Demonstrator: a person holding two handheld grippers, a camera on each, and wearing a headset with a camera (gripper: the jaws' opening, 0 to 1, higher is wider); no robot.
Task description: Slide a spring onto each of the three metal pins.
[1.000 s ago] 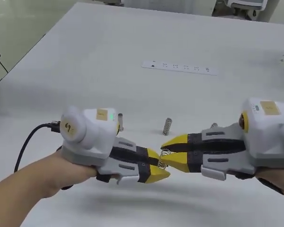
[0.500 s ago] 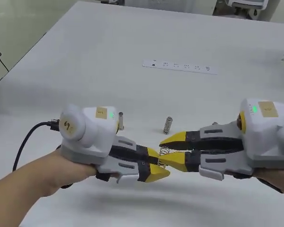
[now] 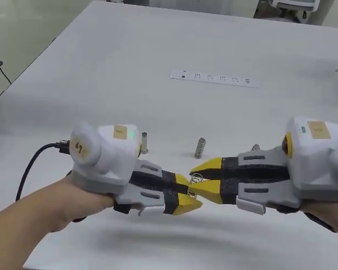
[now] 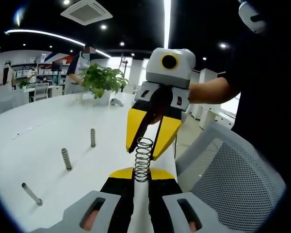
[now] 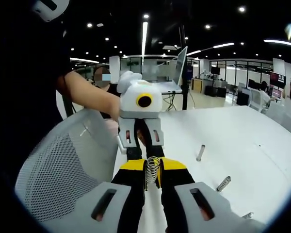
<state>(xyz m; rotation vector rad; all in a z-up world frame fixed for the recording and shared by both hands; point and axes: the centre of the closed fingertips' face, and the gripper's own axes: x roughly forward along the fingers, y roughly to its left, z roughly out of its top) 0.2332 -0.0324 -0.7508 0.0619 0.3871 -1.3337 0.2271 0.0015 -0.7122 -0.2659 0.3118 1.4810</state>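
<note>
Left claw (image 4: 141,174) first: its yellow-tipped jaws are drawn in to a narrow slot and clamp the lower coils of a small bare steel coil spring (image 4: 143,158), which stands straight up out of them in the left gripper view. Meeting it nose to nose is the right claw (image 5: 153,167). Its yellow jaws flank the spring's free end about one coil-width apart, and I cannot tell whether they pinch it or just straddle it.

In the head view both claws meet in the air above the white bench (image 3: 129,56), on the person's side of the long white power strip (image 3: 214,79), with the spring bridging the tips. A bare hand (image 3: 73,202) grips the left unit, and a black cable (image 3: 34,169) trails off its back end.

Between the power strip and the claws, three pins stand upright in a row on the bench. The bare metal pin (image 3: 144,143) is below the strip's left end. The middle pin (image 3: 200,148), below the strip's centre, wears a spring. The third pin (image 3: 255,148) pokes up just behind the right unit, below the strip's right end; the left gripper view shows coils on it too.

A grey mesh chair (image 4: 233,184) sits off the bench edge behind the claws.
</note>
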